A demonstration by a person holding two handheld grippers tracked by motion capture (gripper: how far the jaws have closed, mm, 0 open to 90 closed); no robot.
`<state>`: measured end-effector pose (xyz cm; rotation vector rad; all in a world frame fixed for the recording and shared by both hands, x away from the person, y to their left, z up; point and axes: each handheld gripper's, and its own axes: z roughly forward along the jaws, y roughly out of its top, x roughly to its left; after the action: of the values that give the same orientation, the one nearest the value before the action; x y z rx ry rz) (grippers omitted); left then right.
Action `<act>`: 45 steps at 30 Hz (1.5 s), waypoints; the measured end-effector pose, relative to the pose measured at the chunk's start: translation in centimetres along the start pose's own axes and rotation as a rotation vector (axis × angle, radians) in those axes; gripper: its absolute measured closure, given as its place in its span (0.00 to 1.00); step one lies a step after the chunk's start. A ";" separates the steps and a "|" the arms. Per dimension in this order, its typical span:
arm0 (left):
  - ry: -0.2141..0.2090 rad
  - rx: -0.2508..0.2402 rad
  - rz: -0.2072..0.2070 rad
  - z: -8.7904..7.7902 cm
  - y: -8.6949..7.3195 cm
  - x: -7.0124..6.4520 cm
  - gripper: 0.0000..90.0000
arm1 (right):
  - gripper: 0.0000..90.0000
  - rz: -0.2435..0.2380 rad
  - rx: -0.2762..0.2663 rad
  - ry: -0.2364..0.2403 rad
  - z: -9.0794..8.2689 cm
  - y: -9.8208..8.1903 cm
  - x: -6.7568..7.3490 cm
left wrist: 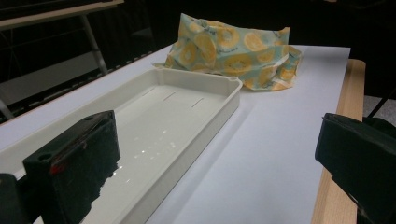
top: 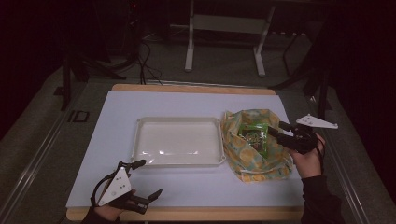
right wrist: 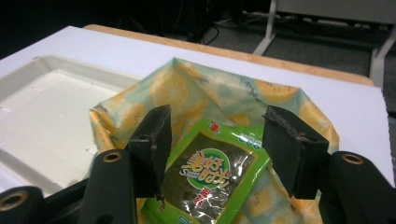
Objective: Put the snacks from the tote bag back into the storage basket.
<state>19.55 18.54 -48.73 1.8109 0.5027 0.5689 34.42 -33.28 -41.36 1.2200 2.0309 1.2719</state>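
Black right gripper (right wrist: 212, 154) hangs with jaws spread over a green seaweed snack packet (right wrist: 212, 179) inside the lemon-print cloth bag (top: 254, 144). Left gripper (top: 140, 179) gapes wide beside the white plastic tray (top: 142, 151).

dim room, glare on tray (top: 177, 140) (dark surroundings).
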 end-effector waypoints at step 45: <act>0.000 0.028 0.017 0.3 -0.1 -0.1 0.00 | 0.63 0.218 0.286 -0.025 5.7 -3.2 -3.4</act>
<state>19.67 18.29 -48.92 1.8435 0.4978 0.5766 38.96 -34.01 -47.15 1.6173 2.1629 1.0757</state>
